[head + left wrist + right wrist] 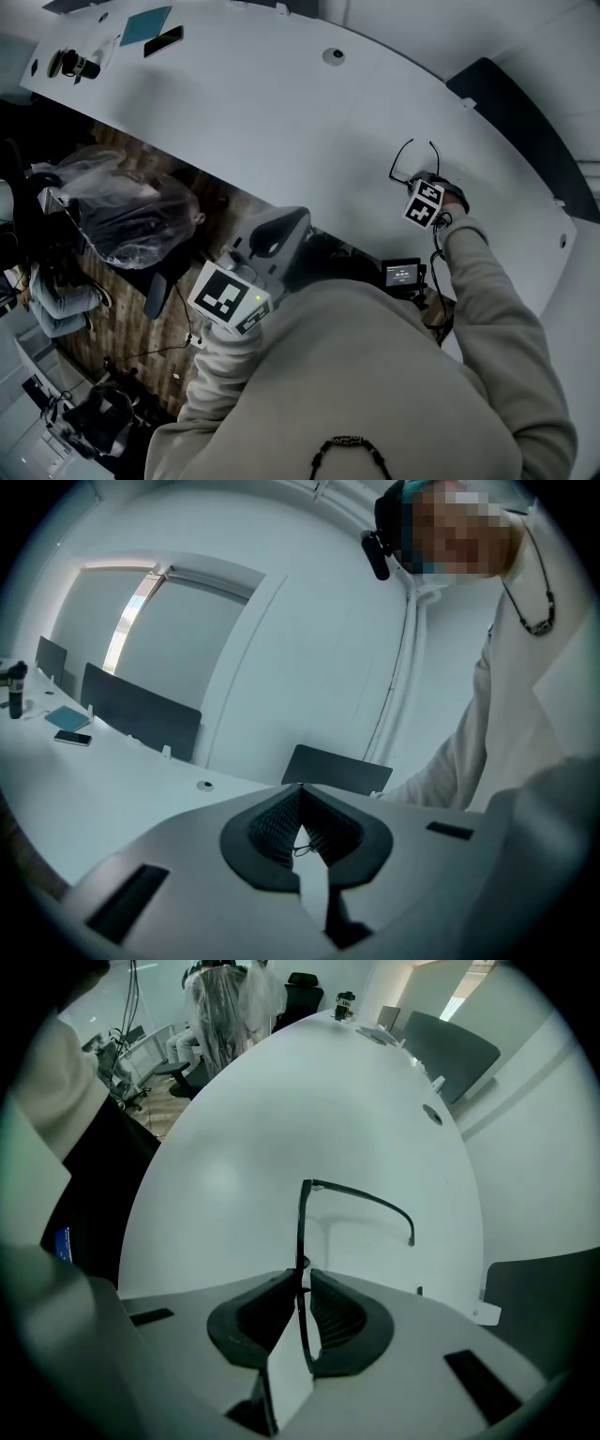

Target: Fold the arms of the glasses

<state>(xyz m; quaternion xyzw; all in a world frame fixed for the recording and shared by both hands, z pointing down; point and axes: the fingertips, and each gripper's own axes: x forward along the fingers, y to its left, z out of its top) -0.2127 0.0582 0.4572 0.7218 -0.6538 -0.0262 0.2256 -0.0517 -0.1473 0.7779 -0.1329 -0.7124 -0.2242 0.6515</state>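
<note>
Black thin-framed glasses lie near the right end of the white table. Both arms stand unfolded, pointing away from me. My right gripper points straight down over them. In the right gripper view the front of the glasses runs edge-on between the two pads, which are shut on it near the bridge, and one arm curves off to the right. My left gripper hangs off the table's near edge, close to my body. Its pads are shut on nothing.
A phone, a teal notebook and a small black object sit at the table's far left end. A round cable hole is mid-table. A plastic-covered chair stands below the near edge, and a dark chair back stands beyond the table.
</note>
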